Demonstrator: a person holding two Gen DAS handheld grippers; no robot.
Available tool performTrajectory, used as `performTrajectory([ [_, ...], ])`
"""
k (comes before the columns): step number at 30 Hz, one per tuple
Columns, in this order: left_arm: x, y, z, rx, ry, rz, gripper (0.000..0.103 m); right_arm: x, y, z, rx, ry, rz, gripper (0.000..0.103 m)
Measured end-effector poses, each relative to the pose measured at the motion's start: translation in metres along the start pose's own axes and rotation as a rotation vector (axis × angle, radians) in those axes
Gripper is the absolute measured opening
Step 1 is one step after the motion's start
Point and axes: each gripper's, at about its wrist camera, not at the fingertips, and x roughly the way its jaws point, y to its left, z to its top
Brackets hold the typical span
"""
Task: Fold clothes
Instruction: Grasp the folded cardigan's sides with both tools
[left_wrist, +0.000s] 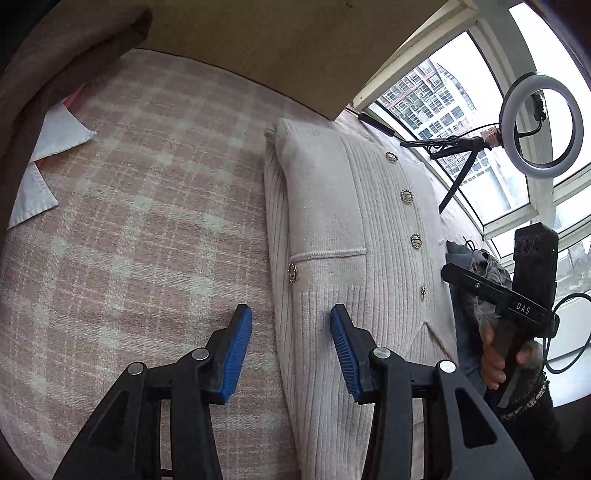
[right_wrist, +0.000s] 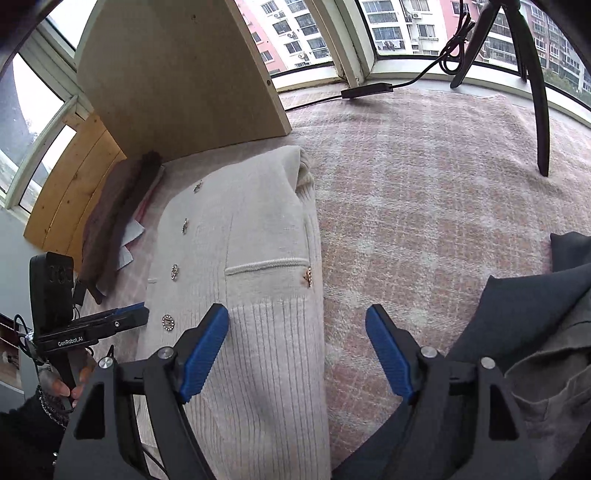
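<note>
- Surface: pink-and-white plaid blanket (left_wrist: 140, 206), spread flat; can't tell what's under it. Bay window (right_wrist: 321, 33) behind, apartment blocks outside.
- Beige board (right_wrist: 177, 74) stands upright at the far edge of the blanket.
- Ring light (left_wrist: 541, 125) on a tripod by the window; its cable and black inline box (right_wrist: 365, 90) lie on the blanket.
- Cardigan (left_wrist: 354, 229): cream ribbed knit, folded into a long narrow shape, button front up, 4 metal buttons in a row plus 1 at the pocket. Lies flat on the blanket between both grippers.
- Left gripper (left_wrist: 291, 350): jaws apart, empty, above the cardigan's left folded edge. Contact: can't tell.
- Right gripper (right_wrist: 297, 347): jaws wide apart, empty, straddling the cardigan's right edge, left finger over the knit, right finger over blanket.
- Brown garment (right_wrist: 110, 218) with white and pink pieces under it, far left of the blanket.
- Dark grey clothes (right_wrist: 535, 332) piled at the right, near the right gripper.
- No containers in view.
</note>
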Motion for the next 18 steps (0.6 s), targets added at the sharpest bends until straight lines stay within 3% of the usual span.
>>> performTrajectory([
  [3, 0.003, -0.01, -0.001, 0.038, 0.002, 0.015, 0.042, 0.013, -0.005, -0.005, 0.001, 0.023, 0.037, 0.076],
  [6, 0.004, -0.012, 0.0, 0.032, 0.014, 0.008, 0.042, 0.012, -0.002, -0.008, -0.028, -0.004, 0.046, 0.077],
  [14, 0.008, -0.018, 0.003, 0.016, 0.042, -0.005, 0.042, 0.008, 0.0, -0.008, -0.057, 0.033, 0.102, 0.072],
  [18, 0.011, -0.023, 0.003, 0.025, 0.052, -0.008, 0.038, 0.012, 0.003, -0.01, -0.055, 0.054, 0.142, 0.053],
])
